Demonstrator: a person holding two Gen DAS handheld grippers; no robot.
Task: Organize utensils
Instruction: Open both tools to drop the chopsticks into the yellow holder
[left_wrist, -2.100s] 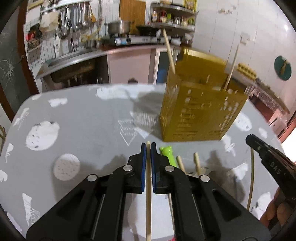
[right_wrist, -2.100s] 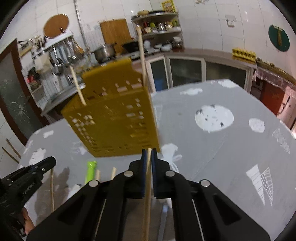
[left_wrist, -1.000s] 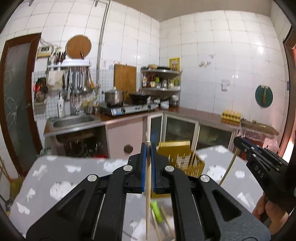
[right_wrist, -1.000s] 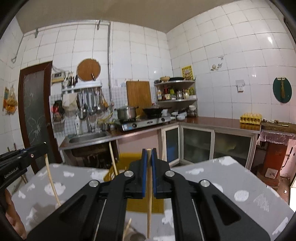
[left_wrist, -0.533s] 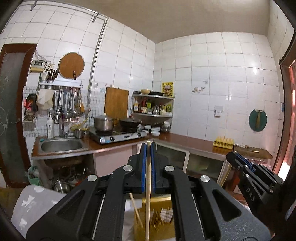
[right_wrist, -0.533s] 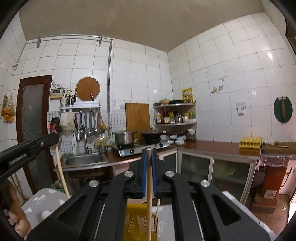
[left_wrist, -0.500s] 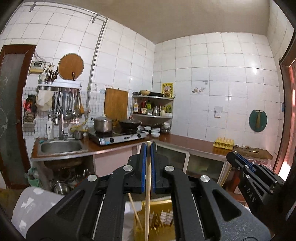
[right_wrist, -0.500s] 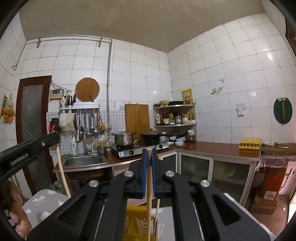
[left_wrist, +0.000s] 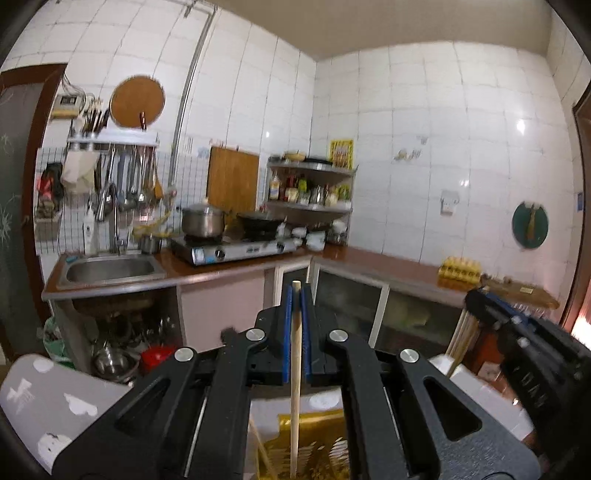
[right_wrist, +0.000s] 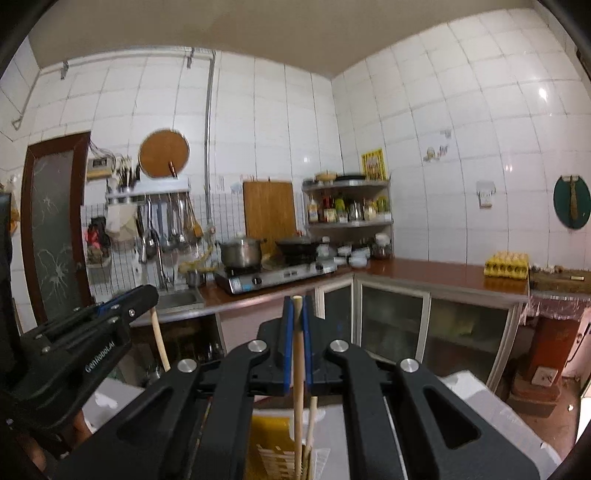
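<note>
My left gripper (left_wrist: 295, 295) is shut on a wooden chopstick (left_wrist: 294, 387) that hangs straight down into the yellow perforated utensil holder (left_wrist: 317, 450) below it. My right gripper (right_wrist: 296, 302) is shut on another wooden chopstick (right_wrist: 298, 398), held upright over the same yellow holder (right_wrist: 269, 446). A second stick (right_wrist: 312, 424) stands in the holder beside it. The left gripper also shows in the right wrist view (right_wrist: 144, 299), and the right gripper in the left wrist view (left_wrist: 476, 299). Both are raised high, facing the kitchen wall.
A grey patterned table (left_wrist: 55, 406) lies below. Beyond it are a counter with a sink (left_wrist: 110, 269), a gas stove with a pot (left_wrist: 229, 247), a corner shelf (right_wrist: 347, 206), hanging utensils (right_wrist: 166, 221) and an egg tray (right_wrist: 506, 264).
Both grippers rose from table level with their chopsticks and tilted up toward the wall. In the last half second they shifted slightly; the chopsticks stay over the holder.
</note>
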